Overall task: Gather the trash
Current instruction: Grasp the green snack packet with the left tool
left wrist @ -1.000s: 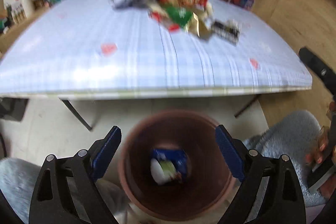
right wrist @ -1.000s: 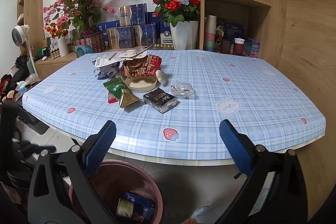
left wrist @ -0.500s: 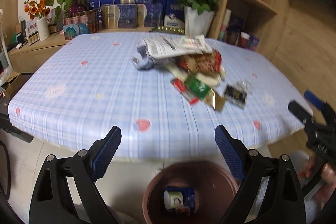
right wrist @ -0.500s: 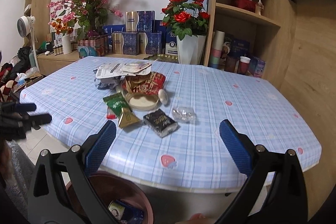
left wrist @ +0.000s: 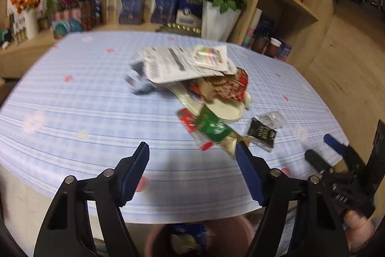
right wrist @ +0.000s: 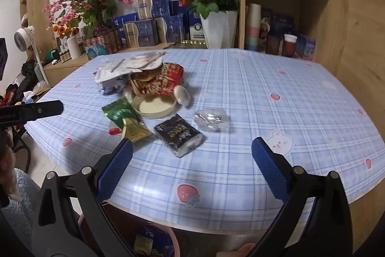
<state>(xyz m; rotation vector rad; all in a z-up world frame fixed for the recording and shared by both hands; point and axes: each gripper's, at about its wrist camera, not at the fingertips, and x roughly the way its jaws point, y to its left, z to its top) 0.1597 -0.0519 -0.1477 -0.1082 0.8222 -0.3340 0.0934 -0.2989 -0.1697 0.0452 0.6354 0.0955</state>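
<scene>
Both grippers hover over the near edge of the blue checked table [right wrist: 264, 98]. Left gripper [left wrist: 192, 160]: jaws apart and closing, nothing between them; the trash pile [left wrist: 204, 88] lies ahead of it and toward its right finger, whose tip overlaps the gold end of the green sachet [left wrist: 214, 128] in that view; whether they touch cannot be told. Right gripper [right wrist: 192, 160]: jaws spread wide, empty. The black packet [right wrist: 179, 135] lies on the table just ahead, between its fingers, with the crumpled clear wrapper [right wrist: 211, 119] just beyond. The round white lid [right wrist: 155, 107] sits further back. The bin [right wrist: 168, 240] stands below the table edge, holding wrappers.
</scene>
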